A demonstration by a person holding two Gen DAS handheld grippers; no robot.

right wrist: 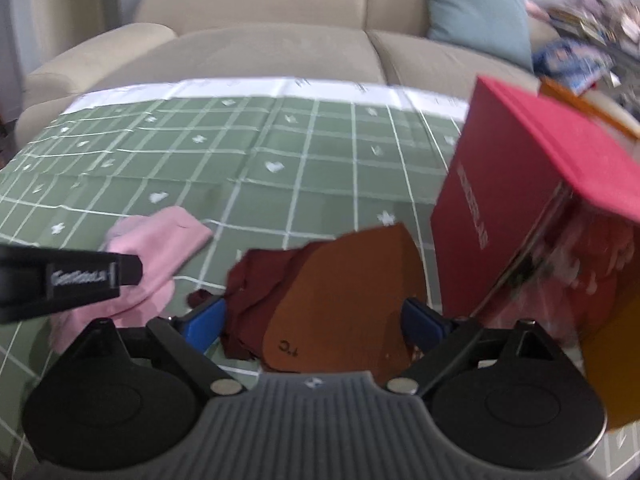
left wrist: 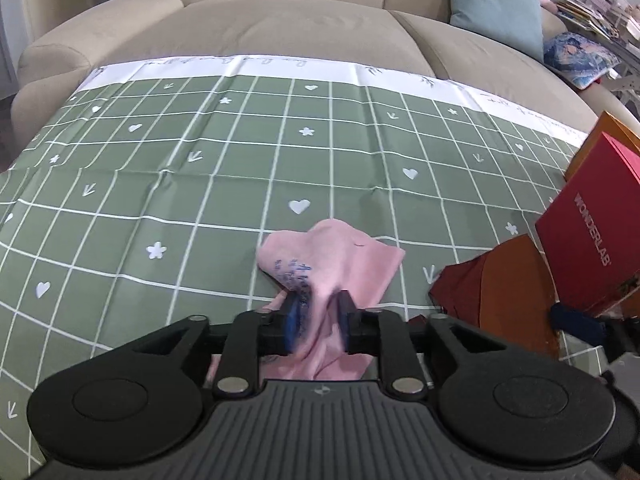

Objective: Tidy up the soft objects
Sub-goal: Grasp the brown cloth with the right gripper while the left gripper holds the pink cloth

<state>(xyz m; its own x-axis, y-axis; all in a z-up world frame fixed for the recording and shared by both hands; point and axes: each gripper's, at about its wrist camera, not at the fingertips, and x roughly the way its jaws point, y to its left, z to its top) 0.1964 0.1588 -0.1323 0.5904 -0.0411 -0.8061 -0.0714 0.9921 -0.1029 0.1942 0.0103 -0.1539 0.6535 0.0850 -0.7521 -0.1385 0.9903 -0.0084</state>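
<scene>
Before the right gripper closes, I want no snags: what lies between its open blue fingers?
Right wrist view: the orange-brown cloth over a dark maroon cloth lies between the right gripper fingers.

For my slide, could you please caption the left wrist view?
Left gripper pinches a pink cloth on the green checked tablecloth, beside a red box.

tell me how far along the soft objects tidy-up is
Nothing looks sorted yet. In hand: the left gripper is shut on the pink cloth with blue print, bunched on the green checked tablecloth. The right gripper is open around the dark red and orange-brown fabric pile, not gripping. Left: both fabrics need placing, perhaps in the red lidded box beside them.
</scene>
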